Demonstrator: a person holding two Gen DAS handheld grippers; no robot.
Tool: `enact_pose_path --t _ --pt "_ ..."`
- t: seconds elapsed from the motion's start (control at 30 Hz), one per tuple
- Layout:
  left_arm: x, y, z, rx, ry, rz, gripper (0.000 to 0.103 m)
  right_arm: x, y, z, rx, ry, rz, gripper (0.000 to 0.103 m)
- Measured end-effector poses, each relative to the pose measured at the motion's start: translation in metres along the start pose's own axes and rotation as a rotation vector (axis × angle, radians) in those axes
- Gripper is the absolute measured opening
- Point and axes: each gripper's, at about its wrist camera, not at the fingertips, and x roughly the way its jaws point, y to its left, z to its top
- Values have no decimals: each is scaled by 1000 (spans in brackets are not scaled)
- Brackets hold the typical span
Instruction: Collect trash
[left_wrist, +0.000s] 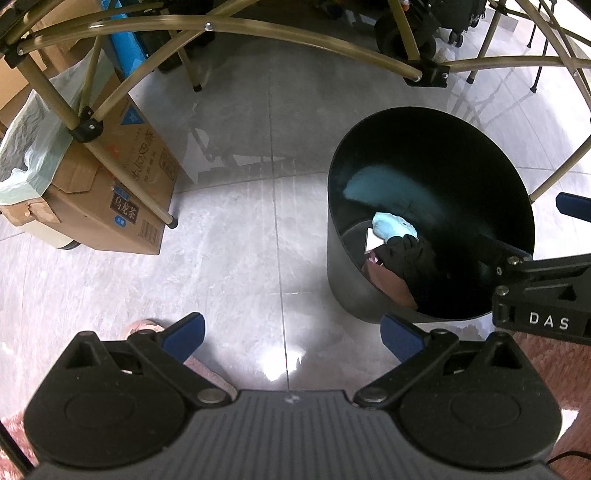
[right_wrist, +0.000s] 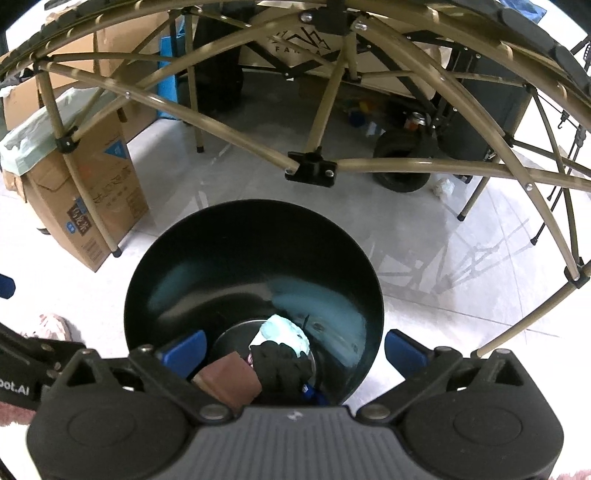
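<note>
A black round trash bin stands on the grey tiled floor; in the right wrist view its rim lies right below me. Inside lie a light blue crumpled wad, a black cloth-like piece, a brown piece and a white scrap. My left gripper is open and empty, above the floor left of the bin. My right gripper is open and empty, directly over the bin's mouth; it also shows in the left wrist view.
A cardboard box lined with a pale green bag stands to the left. Tan folding-table legs and struts arch over the far side. A black-wheeled cart stands behind. A pink fluffy slipper is at the near left.
</note>
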Motion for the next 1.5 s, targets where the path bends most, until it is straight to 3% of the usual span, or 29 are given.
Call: enact_pose_path --t 0.43,0.9,1.5 --pt "3 -10 0 35 24 -3 103 3 -20 -5 137 79 79 103" --pt "8 -12 -1 46 43 14 103 5 -18 -11 138 145 123 103" --pt "-9 -11 -1 32 -4 37 103 -22 -21 -11 136 110 124 103"
